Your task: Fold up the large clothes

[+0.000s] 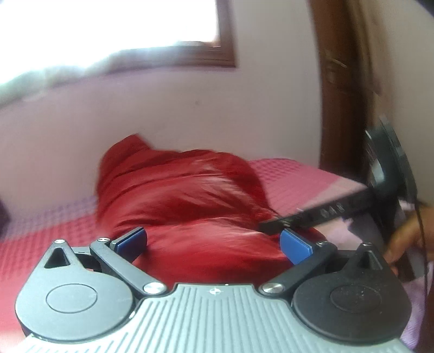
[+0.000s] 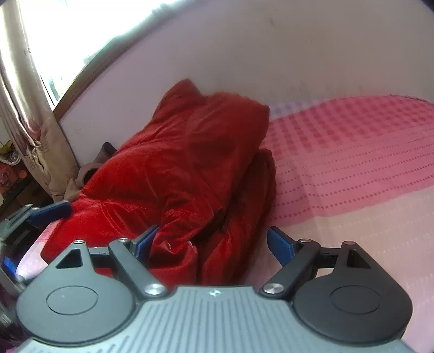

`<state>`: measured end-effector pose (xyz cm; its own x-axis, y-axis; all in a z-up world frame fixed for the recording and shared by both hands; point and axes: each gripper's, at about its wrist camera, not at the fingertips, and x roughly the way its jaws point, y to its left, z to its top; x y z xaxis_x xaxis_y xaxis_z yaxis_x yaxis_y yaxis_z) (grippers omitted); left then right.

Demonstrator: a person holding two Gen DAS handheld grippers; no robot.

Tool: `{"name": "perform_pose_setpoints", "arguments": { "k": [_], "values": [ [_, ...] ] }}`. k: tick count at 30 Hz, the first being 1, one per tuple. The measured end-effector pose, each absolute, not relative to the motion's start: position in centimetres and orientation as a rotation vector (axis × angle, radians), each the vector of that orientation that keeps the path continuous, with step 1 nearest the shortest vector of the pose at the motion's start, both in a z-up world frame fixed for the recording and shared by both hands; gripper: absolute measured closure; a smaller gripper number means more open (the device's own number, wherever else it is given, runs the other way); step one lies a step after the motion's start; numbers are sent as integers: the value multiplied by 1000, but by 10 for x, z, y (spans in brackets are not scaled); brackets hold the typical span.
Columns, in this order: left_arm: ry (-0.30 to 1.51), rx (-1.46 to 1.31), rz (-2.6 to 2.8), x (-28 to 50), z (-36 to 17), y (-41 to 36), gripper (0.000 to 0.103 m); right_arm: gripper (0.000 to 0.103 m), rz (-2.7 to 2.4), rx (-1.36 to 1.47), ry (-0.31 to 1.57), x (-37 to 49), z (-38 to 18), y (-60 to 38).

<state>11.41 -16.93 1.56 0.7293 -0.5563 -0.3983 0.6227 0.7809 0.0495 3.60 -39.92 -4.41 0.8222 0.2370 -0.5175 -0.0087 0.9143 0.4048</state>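
In the left wrist view the left gripper [image 1: 213, 240] fills the near edge, its blue pads [image 1: 294, 244] standing wide apart with nothing pressed between them; the red garment [image 1: 187, 206] lies just past and beneath the tips. The garment is a shiny, crumpled heap that runs from 6 o'clock up toward 11 o'clock, resting on a pink checked bedspread [image 1: 284, 176]. At 3 o'clock the other tool's black finger [image 1: 320, 216] reaches in over the cloth's right edge, and a hand [image 1: 404, 241] grips its body at the frame's right side. Beyond the bed stands a pale wall [image 1: 162, 108], with a bright window [image 1: 108, 24] in a brown frame at 11 o'clock and a dark wooden post [image 1: 341, 81] at 2 o'clock.

In the right wrist view the right gripper [image 2: 213, 241] also stands wide, gripping nothing; a fold of the red garment [image 2: 173, 168] sits between the pads, touching or very near the left one. The heap extends toward 11 o'clock against the wall [image 2: 298, 54]. The left gripper's blue pad [image 2: 50, 213] shows at 9 o'clock beside the cloth. The bedspread [image 2: 352, 152] spreads from 1 to 4 o'clock, and a curtain [image 2: 29, 108] hangs at 10 o'clock.
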Motion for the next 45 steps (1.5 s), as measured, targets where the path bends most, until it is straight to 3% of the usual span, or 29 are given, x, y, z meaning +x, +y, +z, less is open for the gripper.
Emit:
{"name": "perform_pose_setpoints", "arguments": {
  "k": [10, 45],
  "values": [
    [633, 16, -559, 180, 25, -119, 0, 4, 172, 613, 612, 37, -79, -408],
    [646, 151, -563, 203, 12, -148, 0, 3, 164, 572, 573, 35, -83, -400]
  ]
}}
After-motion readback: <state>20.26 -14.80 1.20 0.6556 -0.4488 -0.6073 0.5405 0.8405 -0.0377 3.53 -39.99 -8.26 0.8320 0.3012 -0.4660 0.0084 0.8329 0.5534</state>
